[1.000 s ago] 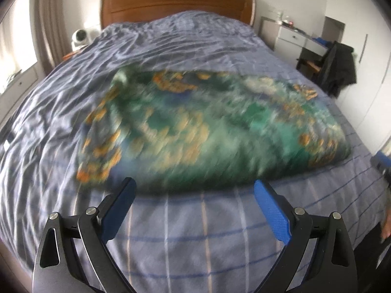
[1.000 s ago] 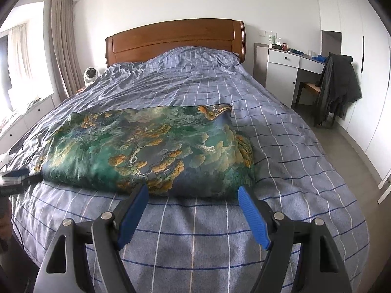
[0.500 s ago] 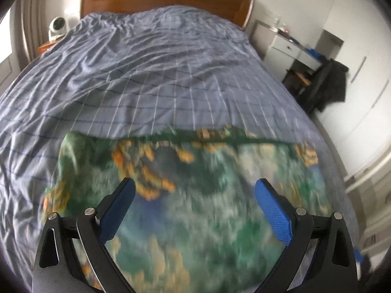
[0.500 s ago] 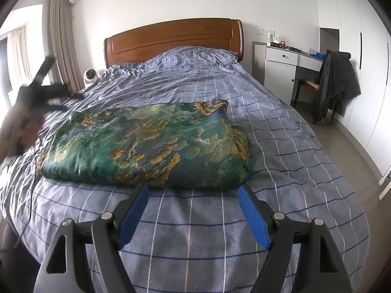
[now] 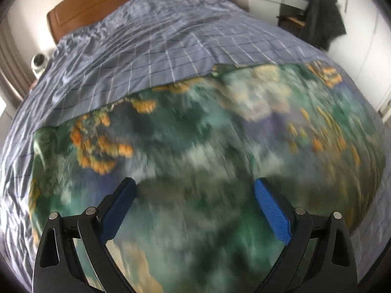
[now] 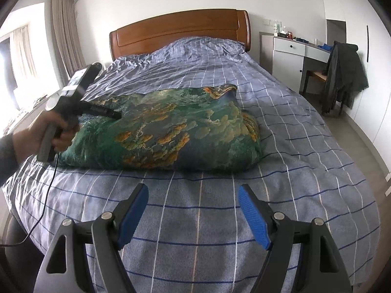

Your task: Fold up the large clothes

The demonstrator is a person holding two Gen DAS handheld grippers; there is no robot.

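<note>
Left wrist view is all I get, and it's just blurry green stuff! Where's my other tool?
Observer: The right tool hangs open over the checked bedcover, short of the green cloth.
Operator: Is it touching the cloth?
Observer: No, a strip of bedcover shows between them.
Operator: And the one I'm looking through?
Observer: The left tool reaches over the cloth's left end, gripped by your left hand.

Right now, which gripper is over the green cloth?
The left gripper, jaws open above the green cloth. The right gripper hangs over bare checked bedspread, short of it.
</note>
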